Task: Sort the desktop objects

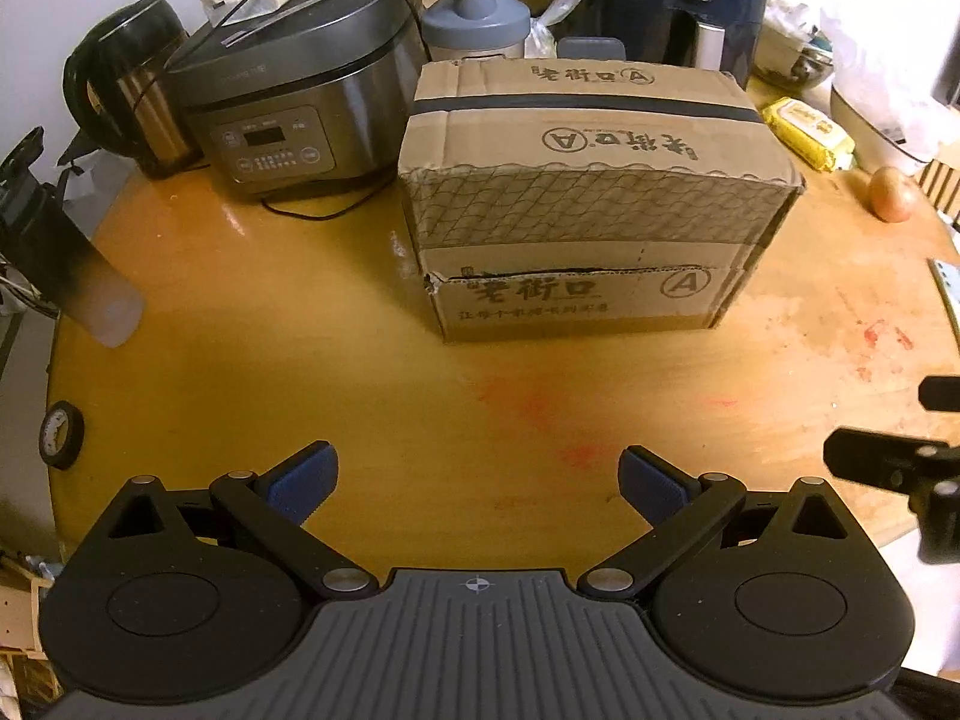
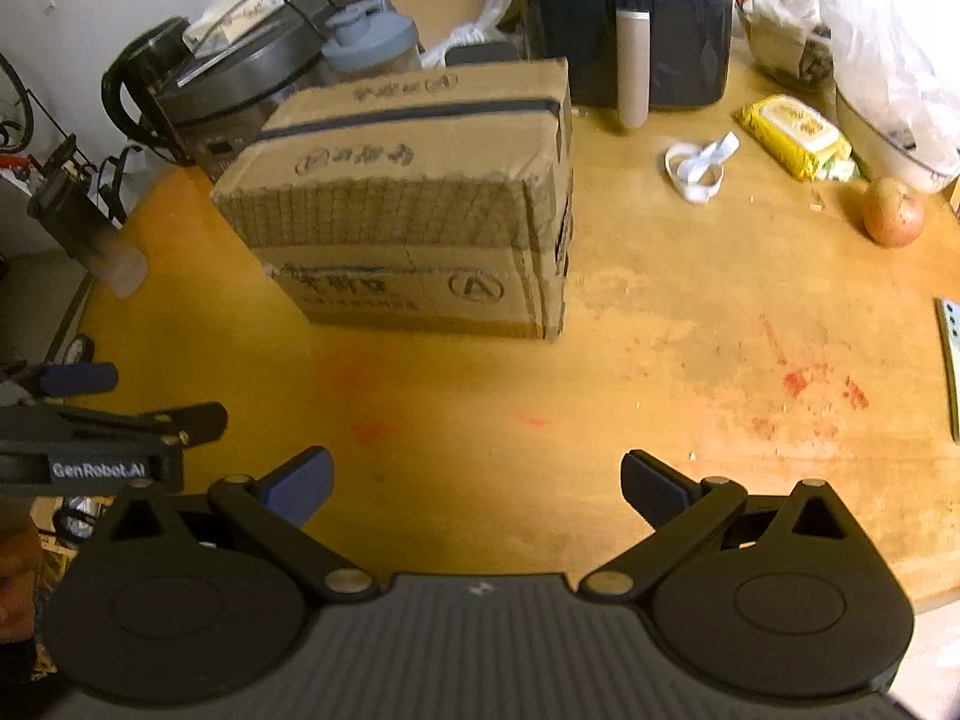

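Nearest each lens sat its own gripper: the left gripper (image 1: 477, 480) and the right gripper (image 2: 477, 483) were both spread wide, blue pads (image 1: 300, 489) apart, pinching nothing, hovering over bare table (image 1: 252, 372).

Straight ahead of both stood the box (image 1: 588, 210), a taped cardboard carton resting on the table, well apart from the fingertips. It looked stiff but dented, its front seam torn, and probably too broad for 1 gripper to span; pressing it from 2 opposite sides, 1 gripper each, seemed the safer hold. Its weight could not be judged, since it was shut.

Ahead and right of the right gripper lay lighter things: a yellow pack (image 2: 795, 135), soft and likely crinkly, best pinched across its narrow width; a white strap (image 2: 699, 165), limp; and an onion (image 2: 894, 210), round, firm and apt to roll.

Behind the box, a cooker (image 1: 282, 102), kettle (image 1: 129, 84) and shaker (image 1: 477, 21) were partly hidden. A flat object (image 2: 951, 360) at the far right was cut off and unidentifiable. The tape roll (image 1: 60, 435) at the left edge was blurred.
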A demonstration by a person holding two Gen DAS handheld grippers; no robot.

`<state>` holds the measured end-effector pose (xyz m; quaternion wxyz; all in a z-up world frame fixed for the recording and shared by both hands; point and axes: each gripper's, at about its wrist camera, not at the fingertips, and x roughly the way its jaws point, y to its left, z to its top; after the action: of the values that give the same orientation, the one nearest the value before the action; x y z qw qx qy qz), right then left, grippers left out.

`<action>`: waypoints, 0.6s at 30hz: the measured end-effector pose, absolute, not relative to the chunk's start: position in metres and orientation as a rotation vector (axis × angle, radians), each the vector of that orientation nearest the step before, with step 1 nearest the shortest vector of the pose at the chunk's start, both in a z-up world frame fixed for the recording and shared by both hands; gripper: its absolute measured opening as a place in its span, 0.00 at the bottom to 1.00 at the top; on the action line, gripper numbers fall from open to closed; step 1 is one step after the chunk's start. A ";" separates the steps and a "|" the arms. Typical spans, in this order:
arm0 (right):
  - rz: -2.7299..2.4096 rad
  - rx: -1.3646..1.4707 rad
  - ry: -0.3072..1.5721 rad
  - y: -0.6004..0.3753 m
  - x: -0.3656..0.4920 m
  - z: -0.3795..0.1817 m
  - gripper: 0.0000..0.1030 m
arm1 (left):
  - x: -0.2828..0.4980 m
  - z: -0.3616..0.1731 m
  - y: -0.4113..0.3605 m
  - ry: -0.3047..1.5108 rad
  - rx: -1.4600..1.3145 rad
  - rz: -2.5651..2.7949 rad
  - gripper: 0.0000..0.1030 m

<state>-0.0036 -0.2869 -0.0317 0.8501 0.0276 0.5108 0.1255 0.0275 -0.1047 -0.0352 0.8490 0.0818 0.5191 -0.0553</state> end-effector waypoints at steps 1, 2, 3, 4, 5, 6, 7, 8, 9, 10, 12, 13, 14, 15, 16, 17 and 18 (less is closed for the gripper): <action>0.267 0.057 1.060 -0.287 -0.004 -0.029 1.00 | 0.027 -0.035 -0.104 1.083 0.170 -0.118 1.00; 0.269 0.054 1.039 -0.287 -0.006 -0.027 1.00 | 0.026 -0.034 -0.104 1.072 0.167 -0.119 1.00; 0.271 0.052 1.024 -0.286 -0.005 -0.024 1.00 | 0.026 -0.033 -0.104 1.062 0.165 -0.123 1.00; 0.273 0.049 1.009 -0.286 -0.005 -0.022 1.00 | 0.027 -0.032 -0.105 1.056 0.163 -0.127 1.00; 0.275 0.047 0.998 -0.286 -0.005 -0.021 1.00 | 0.027 -0.031 -0.105 1.050 0.160 -0.132 1.00; 0.276 0.045 0.988 -0.287 -0.005 -0.019 1.00 | 0.027 -0.030 -0.106 1.044 0.158 -0.136 1.00; 0.276 0.045 0.979 -0.287 -0.004 -0.017 1.00 | 0.027 -0.029 -0.106 1.039 0.156 -0.141 1.00; 0.275 0.043 0.975 -0.287 -0.004 -0.017 1.00 | 0.028 -0.029 -0.107 1.033 0.153 -0.145 1.00; 0.275 0.041 0.975 -0.287 -0.003 -0.016 1.00 | 0.028 -0.028 -0.107 1.027 0.151 -0.150 1.00; 0.276 0.042 0.974 -0.288 -0.002 -0.016 1.00 | 0.028 -0.027 -0.107 1.022 0.149 -0.154 1.00; 0.276 0.043 0.977 -0.288 0.000 -0.016 1.00 | 0.029 -0.025 -0.108 1.010 0.144 -0.163 1.00; 0.277 0.043 0.978 -0.288 0.001 -0.016 1.00 | 0.029 -0.024 -0.109 1.004 0.142 -0.168 1.00; 0.277 0.043 0.978 -0.288 0.001 -0.016 1.00 | 0.029 -0.023 -0.109 0.998 0.139 -0.172 1.00; 0.279 0.042 0.979 -0.288 0.001 -0.016 1.00 | 0.030 -0.023 -0.110 0.993 0.137 -0.177 1.00; 0.280 0.039 0.982 -0.287 0.002 -0.017 1.00 | 0.030 -0.023 -0.110 0.993 0.136 -0.177 1.00; 0.282 0.038 0.984 -0.287 0.002 -0.017 1.00 | 0.030 -0.023 -0.110 0.993 0.134 -0.176 1.00; 0.283 0.038 0.986 -0.287 0.003 -0.018 1.00 | 0.031 -0.023 -0.110 0.994 0.135 -0.175 1.00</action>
<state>0.0026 -0.2868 -0.0181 0.8711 0.0181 0.4717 0.1355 0.0306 -0.1101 -0.0232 0.8731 0.0644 0.4760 -0.0836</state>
